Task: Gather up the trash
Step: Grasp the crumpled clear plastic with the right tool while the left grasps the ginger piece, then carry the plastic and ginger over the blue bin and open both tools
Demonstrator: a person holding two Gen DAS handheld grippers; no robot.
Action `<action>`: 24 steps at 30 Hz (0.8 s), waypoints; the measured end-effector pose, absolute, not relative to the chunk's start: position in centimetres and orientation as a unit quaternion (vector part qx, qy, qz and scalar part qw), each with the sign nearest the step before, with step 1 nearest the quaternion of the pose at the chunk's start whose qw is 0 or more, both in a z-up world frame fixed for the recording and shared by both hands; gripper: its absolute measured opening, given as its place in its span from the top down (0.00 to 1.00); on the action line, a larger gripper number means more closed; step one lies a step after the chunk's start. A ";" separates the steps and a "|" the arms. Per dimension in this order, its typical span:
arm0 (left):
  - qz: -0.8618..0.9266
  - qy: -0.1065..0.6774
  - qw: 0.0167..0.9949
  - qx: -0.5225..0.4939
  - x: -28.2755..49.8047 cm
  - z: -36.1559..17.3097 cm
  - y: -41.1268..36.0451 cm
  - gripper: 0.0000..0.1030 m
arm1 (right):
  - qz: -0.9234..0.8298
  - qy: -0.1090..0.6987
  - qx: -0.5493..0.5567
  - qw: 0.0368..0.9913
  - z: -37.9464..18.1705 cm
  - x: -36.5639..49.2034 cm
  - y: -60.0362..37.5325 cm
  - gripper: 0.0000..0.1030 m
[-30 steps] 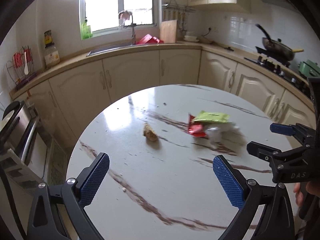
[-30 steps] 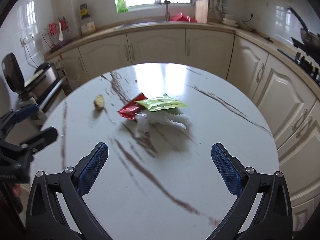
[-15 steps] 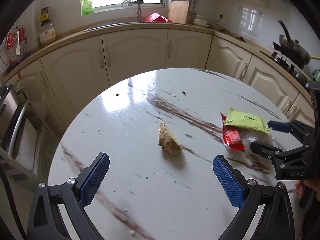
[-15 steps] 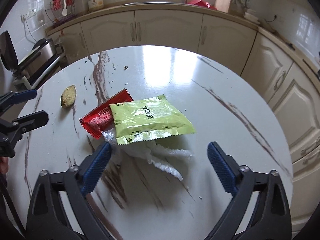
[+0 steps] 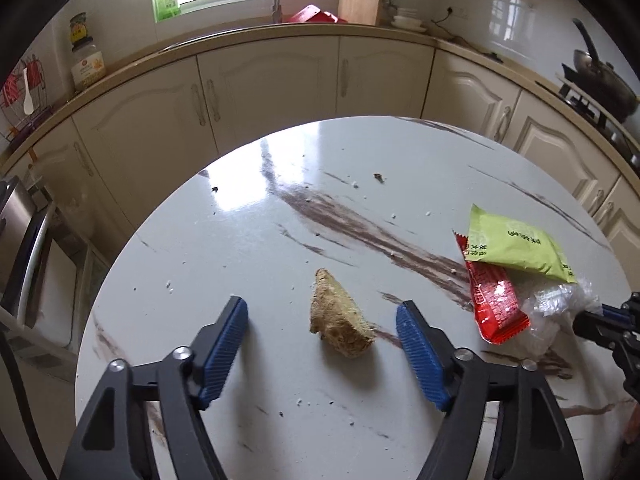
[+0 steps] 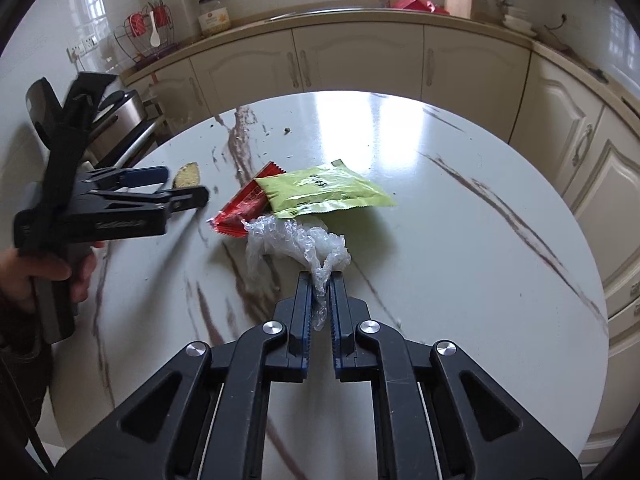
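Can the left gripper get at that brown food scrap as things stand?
Probably yes: the brown food scrap lies alone between the half-closed left gripper's fingers, pads not touching, nothing in the way. The red wrapper lies apart.

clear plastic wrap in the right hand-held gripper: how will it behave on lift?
Clear plastic wrap looks thin and crumpled, so probably floppy and very light. Pinched by one corner in the right hand-held gripper, it will likely dangle and may slip.
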State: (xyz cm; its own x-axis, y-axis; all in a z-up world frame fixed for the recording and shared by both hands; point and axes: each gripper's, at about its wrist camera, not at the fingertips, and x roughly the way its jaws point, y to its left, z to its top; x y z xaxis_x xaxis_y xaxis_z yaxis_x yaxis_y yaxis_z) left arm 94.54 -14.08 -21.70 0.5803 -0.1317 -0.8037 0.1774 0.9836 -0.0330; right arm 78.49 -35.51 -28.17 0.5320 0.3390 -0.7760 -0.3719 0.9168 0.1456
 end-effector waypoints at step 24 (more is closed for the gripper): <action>-0.172 0.365 0.913 0.056 76.6 -17.5 -14.1 0.79 | 0.209 0.391 0.016 0.896 -23.0 68.5 -35.0 0.92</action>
State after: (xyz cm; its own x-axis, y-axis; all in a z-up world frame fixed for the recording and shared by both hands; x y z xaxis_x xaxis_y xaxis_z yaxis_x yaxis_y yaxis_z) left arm 76.65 -14.13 -17.54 0.6741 -0.2724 -0.6866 0.3549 0.9346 -0.0223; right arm 68.54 -35.02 -22.98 0.6074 0.3874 -0.6936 -0.3625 0.9120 0.1919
